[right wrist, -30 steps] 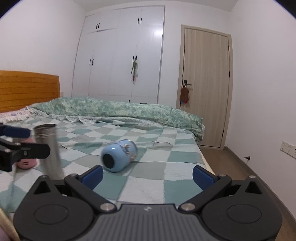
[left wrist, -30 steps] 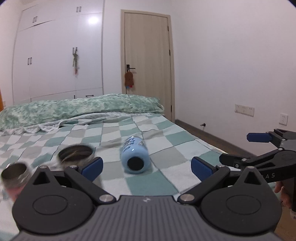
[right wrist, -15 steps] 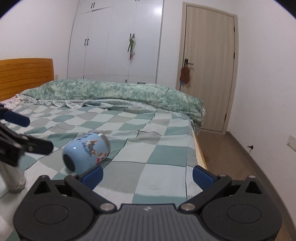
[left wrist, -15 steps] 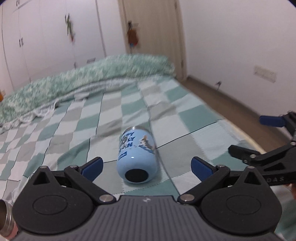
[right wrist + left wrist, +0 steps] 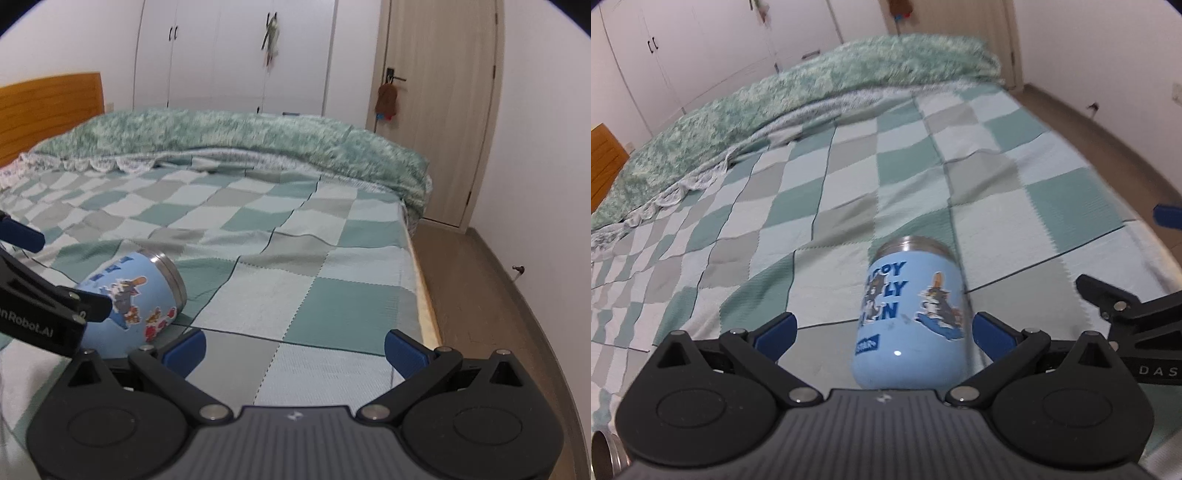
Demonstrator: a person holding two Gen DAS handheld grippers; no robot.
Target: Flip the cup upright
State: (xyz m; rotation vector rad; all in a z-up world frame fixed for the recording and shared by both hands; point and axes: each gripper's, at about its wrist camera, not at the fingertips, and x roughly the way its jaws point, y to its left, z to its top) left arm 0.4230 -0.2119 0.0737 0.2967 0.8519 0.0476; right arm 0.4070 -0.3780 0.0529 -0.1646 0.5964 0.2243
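Observation:
A light blue cartoon cup [image 5: 910,317] with a steel rim lies on its side on the checked bedspread [image 5: 812,192], rim pointing away from me. My left gripper [image 5: 882,332] is open, and the cup's base end lies between its blue fingertips without being squeezed. In the right wrist view the same cup [image 5: 136,299] lies at the lower left, partly behind the left gripper's black frame. My right gripper [image 5: 293,345] is open and empty, to the right of the cup over the bedspread.
A rolled green duvet [image 5: 240,140] lies across the far end of the bed. The bed's right edge [image 5: 424,295] drops to a wooden floor. A steel container's rim [image 5: 605,454] shows at the lower left of the left wrist view.
My left gripper has moved forward and down over the cup, so the cup now sits between its fingers. My right gripper has shifted right, leaving the cup at its left.

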